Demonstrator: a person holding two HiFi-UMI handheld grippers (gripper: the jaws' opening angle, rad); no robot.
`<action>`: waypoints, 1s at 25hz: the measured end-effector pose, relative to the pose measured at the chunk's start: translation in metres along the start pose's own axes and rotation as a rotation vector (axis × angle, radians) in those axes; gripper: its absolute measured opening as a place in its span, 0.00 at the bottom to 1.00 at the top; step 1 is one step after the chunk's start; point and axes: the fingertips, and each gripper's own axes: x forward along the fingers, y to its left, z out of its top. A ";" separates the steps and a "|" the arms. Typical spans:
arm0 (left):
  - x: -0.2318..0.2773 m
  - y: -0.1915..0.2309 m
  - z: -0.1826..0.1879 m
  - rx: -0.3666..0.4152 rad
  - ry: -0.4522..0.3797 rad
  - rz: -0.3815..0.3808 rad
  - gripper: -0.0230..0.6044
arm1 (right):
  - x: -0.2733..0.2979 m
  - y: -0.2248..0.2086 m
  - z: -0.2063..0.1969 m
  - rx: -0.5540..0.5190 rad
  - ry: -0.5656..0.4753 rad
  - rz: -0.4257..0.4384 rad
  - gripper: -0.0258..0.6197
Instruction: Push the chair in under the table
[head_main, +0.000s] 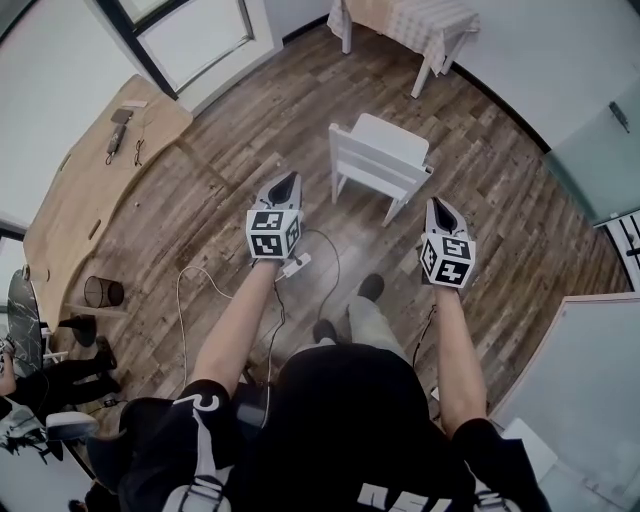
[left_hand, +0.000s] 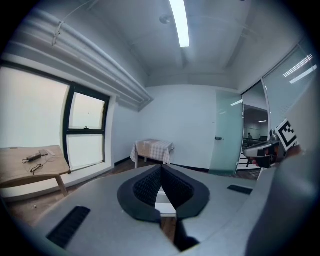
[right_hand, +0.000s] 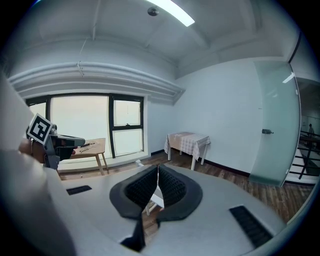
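On the plank floor (head_main: 240, 120) in mid-room stands the white chair (head_main: 378, 160), well apart from the cloth-draped surface (head_main: 410, 25) by the far wall. The chair's slatted back faces the person and its seat lies on the far side.

The left tongs (head_main: 285, 182) hang short of the chair and to its left, and the right tongs (head_main: 440, 208) hang short of it and to its right. Neither touches it. Both point toward it, tilted a little downward.

In the left gripper view the left tongs (left_hand: 161, 175) are closed, ribbed pads meeting at the tips, with nothing gripped. A strip of the chair (left_hand: 165, 207) shows beyond them. In the right gripper view the right tongs (right_hand: 157, 180) are likewise closed and empty, with the chair (right_hand: 152, 202) showing past them.

A wooden desk (head_main: 90, 190) lines the left wall, with a wire bin (head_main: 103, 292) beside it. A cable (head_main: 185, 290) and a power strip (head_main: 294, 266) lie on the floor near the person's feet.
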 end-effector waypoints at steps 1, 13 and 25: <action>0.009 0.001 0.001 0.000 0.003 0.001 0.08 | 0.009 -0.004 0.001 0.003 -0.002 0.005 0.07; 0.131 -0.006 0.022 0.012 0.057 0.039 0.08 | 0.115 -0.080 0.003 0.038 0.043 0.054 0.07; 0.203 -0.025 -0.005 0.031 0.166 0.008 0.08 | 0.170 -0.124 -0.020 0.048 0.123 0.088 0.09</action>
